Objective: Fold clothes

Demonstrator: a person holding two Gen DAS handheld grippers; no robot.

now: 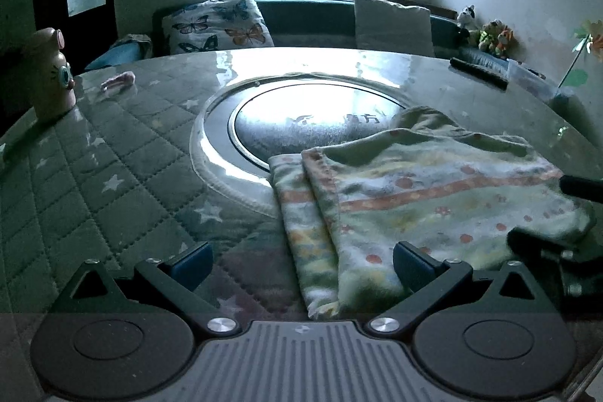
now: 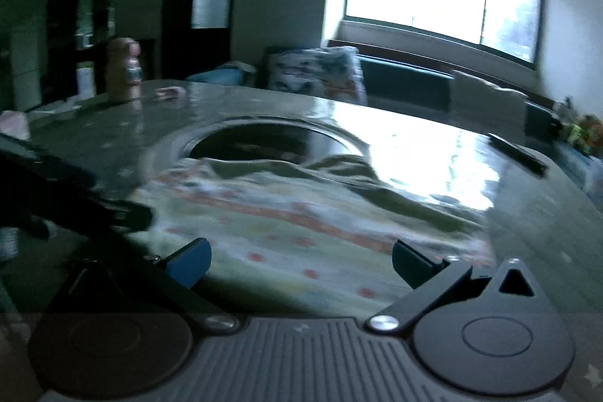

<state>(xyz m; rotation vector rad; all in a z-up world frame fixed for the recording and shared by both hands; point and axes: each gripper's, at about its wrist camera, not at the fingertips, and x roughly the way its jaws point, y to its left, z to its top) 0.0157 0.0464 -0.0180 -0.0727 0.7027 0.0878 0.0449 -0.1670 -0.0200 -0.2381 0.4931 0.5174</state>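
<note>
Left wrist view: patterned fleece garment (image 1: 433, 198) lying flat on the glass-topped round table (image 1: 113, 157), partly folded, one layer overlapping another along the edge at 9 o'clock. Far end draped over the rim of the central turntable disc (image 1: 301, 115) toward 12 o'clock. Left gripper (image 1: 301, 264) spread wide, nothing between the fingers; near corner of the garment sitting between the pads, biased toward the pad at 3 o'clock and possibly touching it. Right gripper visible as dark parts at 3 o'clock, over the garment's opposite edge.

Right wrist view, motion-blurred: right gripper (image 2: 301, 264) also spread wide and empty, garment (image 2: 301, 213) directly ahead at 12 o'clock and running in under the fingers. Contact with the cloth not confirmable through the blur.

Handling, as judged:
- Light, soft, fully limp; no stiffness to hold a shape when lifted.
- Thick, fuzzy pile, so good grip; glossy table cover beneath, so likely to slide when dragged.
- Not fragile.
- Pinch through both layers at a corner or hem, one gripper per corner, to carry the fold over evenly.
- Avoid a mid-panel pinch: bunching likely.
- Keep lifts low to prevent the stacked layers from separating.
</note>
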